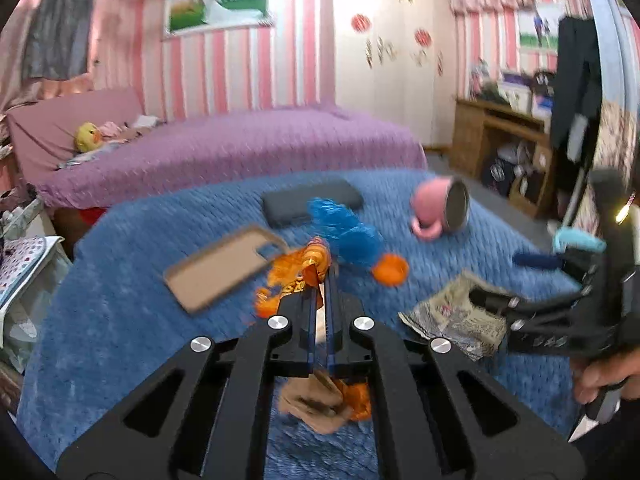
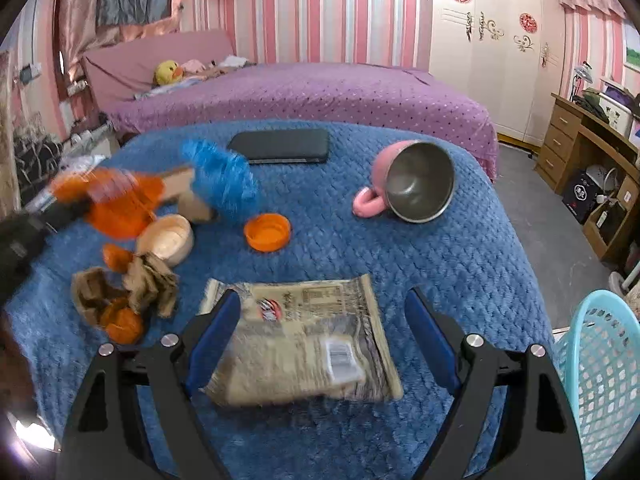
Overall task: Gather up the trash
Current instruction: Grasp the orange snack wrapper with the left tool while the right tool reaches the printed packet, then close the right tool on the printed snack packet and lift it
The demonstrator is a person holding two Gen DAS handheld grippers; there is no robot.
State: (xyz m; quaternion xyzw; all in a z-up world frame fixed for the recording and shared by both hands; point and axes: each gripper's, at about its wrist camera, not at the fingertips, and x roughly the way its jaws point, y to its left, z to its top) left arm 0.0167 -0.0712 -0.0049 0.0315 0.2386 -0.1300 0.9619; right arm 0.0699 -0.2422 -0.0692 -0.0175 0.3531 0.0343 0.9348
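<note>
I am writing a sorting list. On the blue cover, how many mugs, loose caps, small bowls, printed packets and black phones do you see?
pink mug: 1
orange cap: 1
small bowl: 1
printed packet: 1
black phone: 1
Total: 5

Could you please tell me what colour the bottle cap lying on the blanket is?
The bottle cap is orange, clearest in the right wrist view.

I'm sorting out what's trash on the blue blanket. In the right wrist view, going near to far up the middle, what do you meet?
Crinkled food packet between the open jaws of the right gripper → orange cap → black phone → purple bed.
</note>
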